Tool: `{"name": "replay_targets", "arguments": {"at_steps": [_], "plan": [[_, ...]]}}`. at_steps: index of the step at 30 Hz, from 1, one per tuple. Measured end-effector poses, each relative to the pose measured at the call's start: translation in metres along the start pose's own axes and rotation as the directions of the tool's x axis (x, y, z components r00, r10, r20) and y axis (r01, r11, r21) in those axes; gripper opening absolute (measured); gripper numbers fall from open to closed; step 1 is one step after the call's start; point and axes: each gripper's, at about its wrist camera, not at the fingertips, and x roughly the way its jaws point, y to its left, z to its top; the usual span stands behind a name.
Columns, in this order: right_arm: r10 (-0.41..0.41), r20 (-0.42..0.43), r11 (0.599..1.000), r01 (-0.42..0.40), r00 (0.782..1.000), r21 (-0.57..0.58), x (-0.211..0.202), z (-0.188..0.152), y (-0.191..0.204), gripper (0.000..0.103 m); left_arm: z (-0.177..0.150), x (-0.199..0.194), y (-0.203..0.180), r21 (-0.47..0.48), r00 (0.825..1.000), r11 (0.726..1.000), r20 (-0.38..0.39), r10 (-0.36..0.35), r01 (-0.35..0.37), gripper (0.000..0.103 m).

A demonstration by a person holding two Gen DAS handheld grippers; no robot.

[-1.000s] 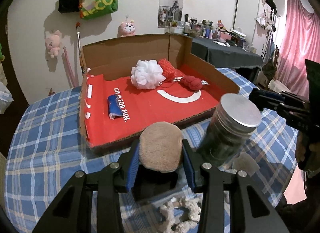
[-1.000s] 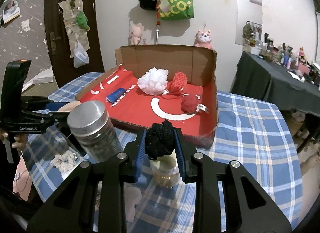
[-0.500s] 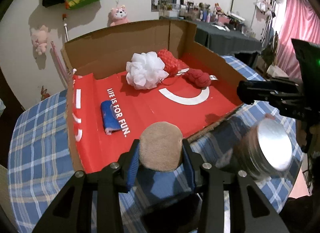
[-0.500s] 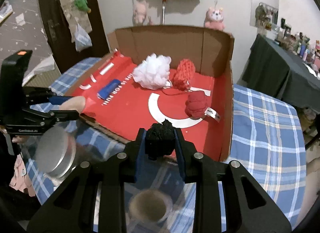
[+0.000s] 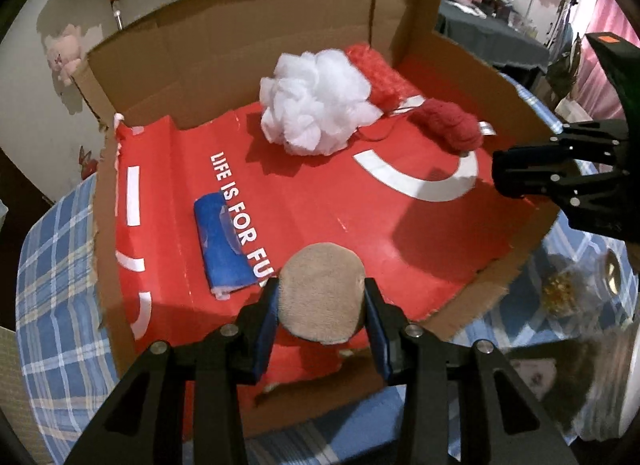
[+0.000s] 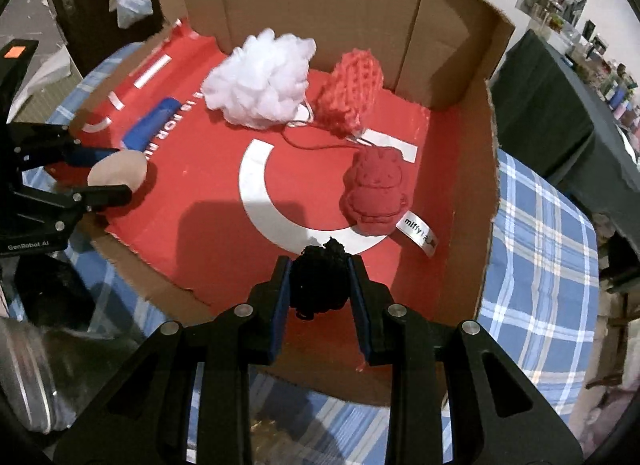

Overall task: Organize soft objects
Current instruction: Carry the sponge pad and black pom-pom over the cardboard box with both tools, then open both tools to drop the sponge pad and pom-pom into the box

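Clearly legible on the red liner of the cardboard box (image 5: 224, 77): "LIFE IS FOR FU", the last letters covered by the tan pad (image 5: 322, 292). Reads only as "IS FOR FU" from the right wrist view, partly hidden by the white mesh puff (image 6: 260, 79) and the blue cloth roll (image 6: 150, 125). Printed on the white tag (image 6: 418, 231) of the dark red plush (image 6: 376, 193): "miffy", then more letters cut off at the fold. Stamped on the body of the left tool (image 6: 106, 179): "GenRobot.AI".

Left tool (image 5: 320, 301) clamped on the tan pad, blue-lined fingers pressing both its sides, held over the near left part of the box. Right tool (image 6: 320, 287) closed on a black fuzzy ball (image 6: 320, 283), held over the near edge of the box, just short of the white arc on the liner.

Inside the box, toward the back wall: white mesh puff, touching a coral knitted piece (image 6: 352, 91) on its right; dark red plush nearer, beside the right wall; blue cloth roll lying flat at the left.

Hard to make out: blurred jars on the plaid worktop (image 6: 540, 249) at the frame edges, contents unclear. Green bag on the wall cropped, lettering unreadable.
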Motion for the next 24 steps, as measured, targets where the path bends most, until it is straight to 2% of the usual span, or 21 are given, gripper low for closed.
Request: {"name": "replay_targets", "arguments": {"at_steps": [7, 14, 16, 18, 19, 21, 24], "plan": [[-0.018, -0.048, 1.000, 0.017, 0.999, -0.013, 0.016, 0.003, -0.001, 0.027, 0.007, 0.020, 0.006, -0.004, 0.999, 1.000, -0.049, 0.015, -0.015, 0.043], [-0.022, -0.065, 1.000, 0.021, 0.998, -0.018, 0.020, 0.004, -0.001, 0.029, 0.006, 0.025, 0.009, -0.002, 0.998, 1.000, -0.059, 0.005, -0.005, 0.051], [-0.023, -0.066, 1.000, 0.022, 0.998, -0.015, 0.019, 0.004, -0.002, 0.033, 0.005, 0.025, 0.009, -0.001, 0.998, 1.000, -0.056, -0.002, 0.002, 0.053], [-0.010, -0.063, 1.000, 0.009, 0.998, -0.011, 0.019, 0.004, -0.001, 0.048, 0.004, 0.023, 0.009, 0.000, 0.999, 1.000, -0.050, 0.000, 0.000, 0.057], [0.008, -0.059, 1.000, -0.009, 0.998, -0.012, 0.018, 0.005, 0.000, 0.050, 0.005, 0.024, 0.009, 0.001, 0.999, 1.000, -0.046, 0.000, 0.000, 0.058], [-0.021, -0.053, 0.999, 0.019, 0.998, -0.028, 0.017, 0.006, 0.005, 0.051, 0.005, 0.020, 0.008, 0.000, 0.999, 1.000, -0.037, -0.004, 0.004, 0.063], [-0.015, -0.034, 1.000, 0.015, 0.999, -0.023, 0.010, 0.005, 0.008, 0.052, 0.005, 0.012, 0.007, -0.001, 1.000, 1.000, -0.014, -0.008, 0.008, 0.071]]}}
